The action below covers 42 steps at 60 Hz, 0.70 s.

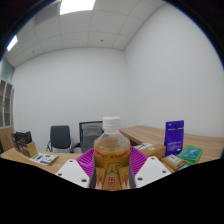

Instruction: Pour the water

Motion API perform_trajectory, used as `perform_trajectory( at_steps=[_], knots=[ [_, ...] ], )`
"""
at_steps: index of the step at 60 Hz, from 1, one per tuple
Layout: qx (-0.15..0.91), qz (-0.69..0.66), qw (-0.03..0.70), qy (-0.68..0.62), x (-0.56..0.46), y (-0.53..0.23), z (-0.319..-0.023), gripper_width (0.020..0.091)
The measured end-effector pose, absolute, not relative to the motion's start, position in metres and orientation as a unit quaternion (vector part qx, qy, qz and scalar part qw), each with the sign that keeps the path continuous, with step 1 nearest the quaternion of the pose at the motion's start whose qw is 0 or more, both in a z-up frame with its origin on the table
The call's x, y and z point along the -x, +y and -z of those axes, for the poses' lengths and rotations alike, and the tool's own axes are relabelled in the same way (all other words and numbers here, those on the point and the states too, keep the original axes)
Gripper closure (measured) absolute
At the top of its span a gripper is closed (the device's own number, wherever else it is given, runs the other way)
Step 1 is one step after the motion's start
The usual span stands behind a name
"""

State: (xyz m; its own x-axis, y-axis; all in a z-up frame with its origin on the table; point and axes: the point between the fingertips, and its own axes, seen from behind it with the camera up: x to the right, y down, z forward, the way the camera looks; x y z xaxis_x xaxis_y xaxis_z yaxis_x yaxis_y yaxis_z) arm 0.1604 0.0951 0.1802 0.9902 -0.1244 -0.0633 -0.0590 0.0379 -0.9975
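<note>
fingers [112,172] clamped on a white-capped bottle [111,152] of amber drink, held upright. beyond it, a purple box [174,136] stands on the table [150,134].

Claw [112,172] clamped on bottle [111,152]

Gripper [111,172] clamps bottle [111,152] upright (white cap, amber liquid); desk [150,135] beyond.

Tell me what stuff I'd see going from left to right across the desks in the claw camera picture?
Flat booklet → office chair → bottle held between the claw's pink pads → cardboard box → purple box standing upright → green packet.
</note>
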Motion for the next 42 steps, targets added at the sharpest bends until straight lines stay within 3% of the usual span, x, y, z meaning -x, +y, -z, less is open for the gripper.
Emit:
perform_trajectory(
  at_steps=[12, 30, 37, 42],
  knots=[
    [0.735, 0.013, 0.677, 0.038, -0.173, 0.115, -0.104, 0.0651],
    [0.724, 0.008, 0.689, 0.028, -0.171, 0.114, -0.106, 0.0607],
    [0.742, 0.007, 0.670, 0.021, -0.170, 0.112, -0.102, 0.0497],
    [0.766, -0.014, 0.641, 0.035, -0.166, 0.099, -0.097, 0.0254]
  ],
)
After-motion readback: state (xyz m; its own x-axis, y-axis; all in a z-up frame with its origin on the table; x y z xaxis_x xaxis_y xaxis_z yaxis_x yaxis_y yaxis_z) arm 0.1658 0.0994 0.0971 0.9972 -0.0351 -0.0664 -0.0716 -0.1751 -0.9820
